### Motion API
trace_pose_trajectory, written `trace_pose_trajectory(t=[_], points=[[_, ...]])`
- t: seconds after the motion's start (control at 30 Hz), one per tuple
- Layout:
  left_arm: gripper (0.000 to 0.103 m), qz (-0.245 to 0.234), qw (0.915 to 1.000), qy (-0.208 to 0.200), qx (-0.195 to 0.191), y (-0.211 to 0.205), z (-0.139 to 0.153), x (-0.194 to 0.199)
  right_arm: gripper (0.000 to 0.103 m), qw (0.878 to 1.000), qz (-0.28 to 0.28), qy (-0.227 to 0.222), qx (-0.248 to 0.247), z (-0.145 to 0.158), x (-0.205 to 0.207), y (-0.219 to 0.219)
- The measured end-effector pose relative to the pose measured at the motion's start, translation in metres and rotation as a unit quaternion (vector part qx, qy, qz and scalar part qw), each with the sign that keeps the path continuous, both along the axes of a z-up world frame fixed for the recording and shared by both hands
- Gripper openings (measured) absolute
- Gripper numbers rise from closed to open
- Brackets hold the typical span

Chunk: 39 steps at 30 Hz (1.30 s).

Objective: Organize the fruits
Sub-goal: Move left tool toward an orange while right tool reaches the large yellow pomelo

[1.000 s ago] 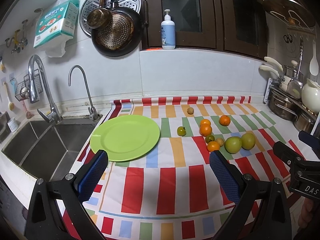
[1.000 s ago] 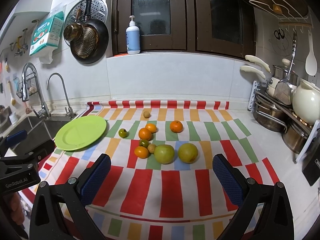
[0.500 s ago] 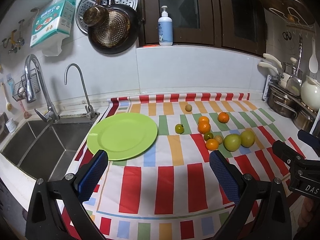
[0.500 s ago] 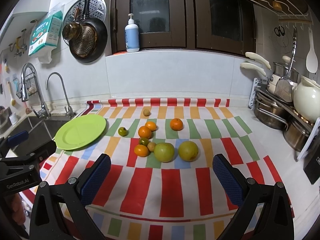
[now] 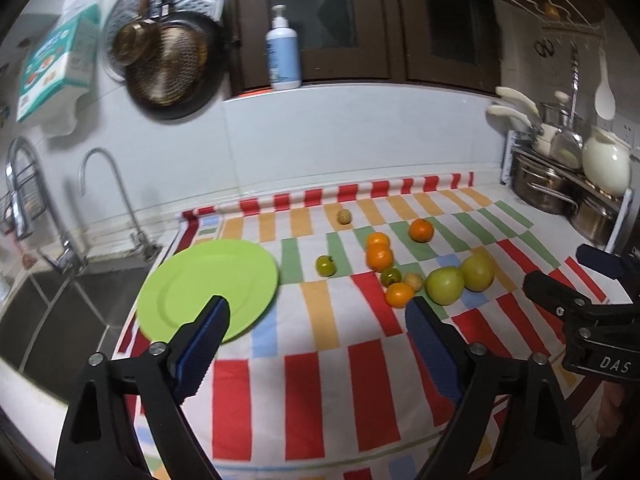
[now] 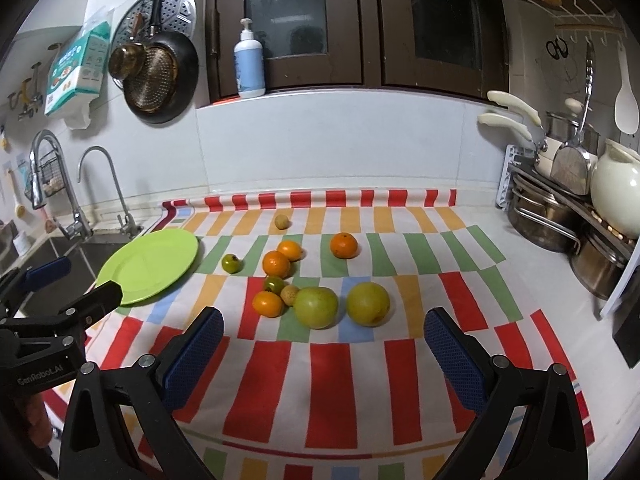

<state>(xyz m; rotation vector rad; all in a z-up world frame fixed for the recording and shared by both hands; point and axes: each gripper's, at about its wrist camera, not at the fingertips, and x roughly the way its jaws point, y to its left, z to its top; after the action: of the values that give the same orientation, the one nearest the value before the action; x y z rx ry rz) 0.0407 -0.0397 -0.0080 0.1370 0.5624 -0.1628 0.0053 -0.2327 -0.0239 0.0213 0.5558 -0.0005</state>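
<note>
Green plate [image 6: 148, 264]: bare, at 9 o'clock of fruit cluster [image 6: 316, 280].
Left gripper [image 5: 316, 330]: jaws just narrowing, nothing between.
Right gripper [image 6: 324, 340]: released.

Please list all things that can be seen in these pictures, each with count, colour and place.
plate: 1, green, left on the cloth, empty
cloth: 1, striped, on the counter
oranges: 4, orange, mid cloth
green fruits: 2, big, yellow-green, front of the group
small green fruits: 2, among the oranges
brown fruits: 2, small, one at the back, one in the group
bottle: 1, white-blue, on the sill
pans: hanging on the wall
taps: 2, by the sink
pots: steel, right rack
left tool: open, jaws just been closing, nothing between
right tool: open, empty
</note>
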Motion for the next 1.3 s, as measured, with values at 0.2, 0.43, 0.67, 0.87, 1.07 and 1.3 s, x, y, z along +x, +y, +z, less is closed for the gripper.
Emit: trace_pose_trajectory(t=[0.2,0.43,0.67,0.87,1.07,1.3], points=[[0.08,-0.04,0.9991,0.01,0.01,-0.02,-0.007,0.022,0.095,1.0,-0.016,0.015,0.011,-0.008,0.019,-0.015],[0.069,-0.07,0.9961,0.048,0.021,-0.042,-0.027,0.055,0.089,0.998,-0.027,0.048,0.015,-0.025,0.048,-0.032],[0.063,-0.09,0.9918,0.085,0.03,-0.061,-0.05,0.08,0.081,0.995,-0.026,0.091,0.021,-0.05,0.074,-0.044],[0.057,-0.103,0.9869,0.12,0.031,-0.071,-0.07,0.1,0.077,0.993,-0.026,0.116,0.027,-0.067,0.092,-0.053],[0.053,-0.112,0.9824,0.146,0.03,-0.079,-0.085,0.115,0.074,0.99,-0.02,0.137,0.034,-0.082,0.106,-0.059],[0.049,-0.119,0.9793,0.161,0.03,-0.085,-0.095,0.126,0.074,0.988,-0.014,0.151,0.036,-0.092,0.119,-0.06]])
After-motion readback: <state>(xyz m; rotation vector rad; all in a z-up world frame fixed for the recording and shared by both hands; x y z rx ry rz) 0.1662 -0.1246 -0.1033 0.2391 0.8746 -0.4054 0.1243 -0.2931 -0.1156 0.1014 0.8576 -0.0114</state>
